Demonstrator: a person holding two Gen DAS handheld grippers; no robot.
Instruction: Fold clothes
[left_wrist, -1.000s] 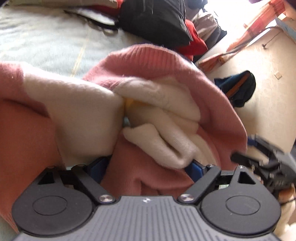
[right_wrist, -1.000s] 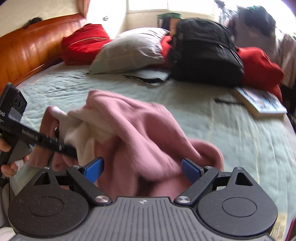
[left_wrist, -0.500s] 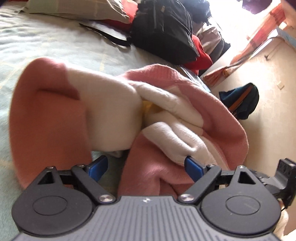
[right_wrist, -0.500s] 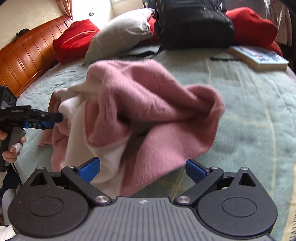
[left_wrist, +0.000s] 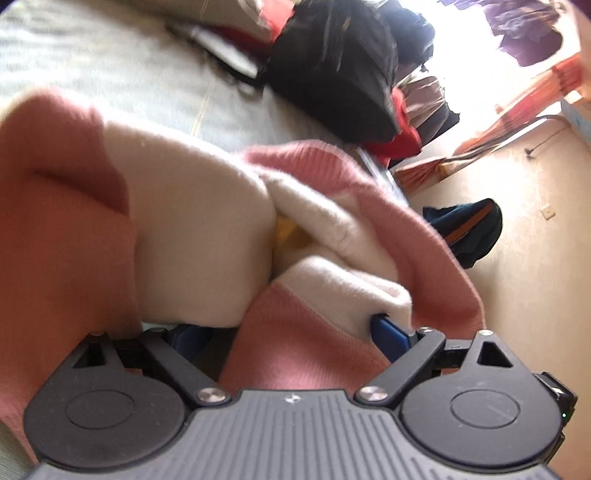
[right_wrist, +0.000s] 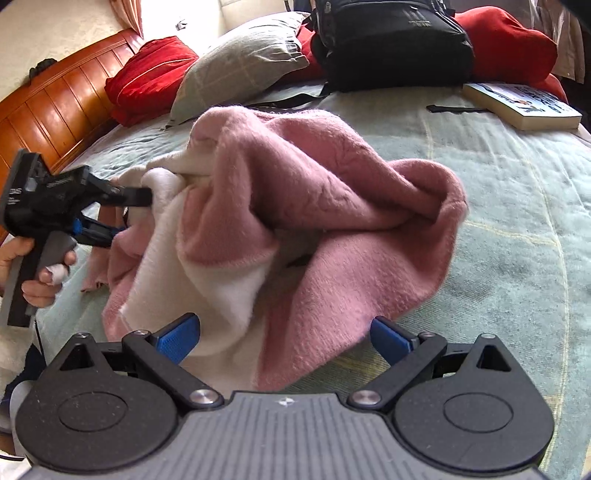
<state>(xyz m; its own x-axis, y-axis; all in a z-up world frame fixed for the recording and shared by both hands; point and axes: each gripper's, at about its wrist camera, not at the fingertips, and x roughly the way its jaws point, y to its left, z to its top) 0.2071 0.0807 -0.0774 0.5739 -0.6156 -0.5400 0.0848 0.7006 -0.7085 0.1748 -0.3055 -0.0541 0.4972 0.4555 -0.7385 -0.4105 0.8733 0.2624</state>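
1. Left wrist view: my left gripper (left_wrist: 291, 336) stands wide, its blue pads (left_wrist: 388, 334) spread at either side of a hump of the pink-and-cream sweater (left_wrist: 192, 236). Cloth bulges into the gap and brushes the right pad, but nothing is pinched; I hold nothing here. The picture is blurred, and the left pad is mostly hidden under a cream fold.

2. Same view, the cloth: thick, fuzzy knit, pink with a broad cream band, a ribbed pink edge on the far side and a glimpse of yellow deep in the crease. It is bunched, soft and springy, heaped on the pale green bedspread (left_wrist: 110, 77) near the bed's edge.

3. Right wrist view: my right gripper (right_wrist: 284, 336) is spread about as wide as it goes, having just opened further, and its pads touch no cloth; the sweater's near hem lies just ahead of them. The left gripper (right_wrist: 122, 214) pokes into the heap's left side.

4. Judgement: I am at the start, with the sweater crumpled. Next I need two clean edges, a hem or shoulder each, to pull it flat before any fold.

5. Beyond it lie a black backpack (right_wrist: 391, 40), a grey pillow (right_wrist: 240, 62) and a book (right_wrist: 521, 105), well apart from the sweater.
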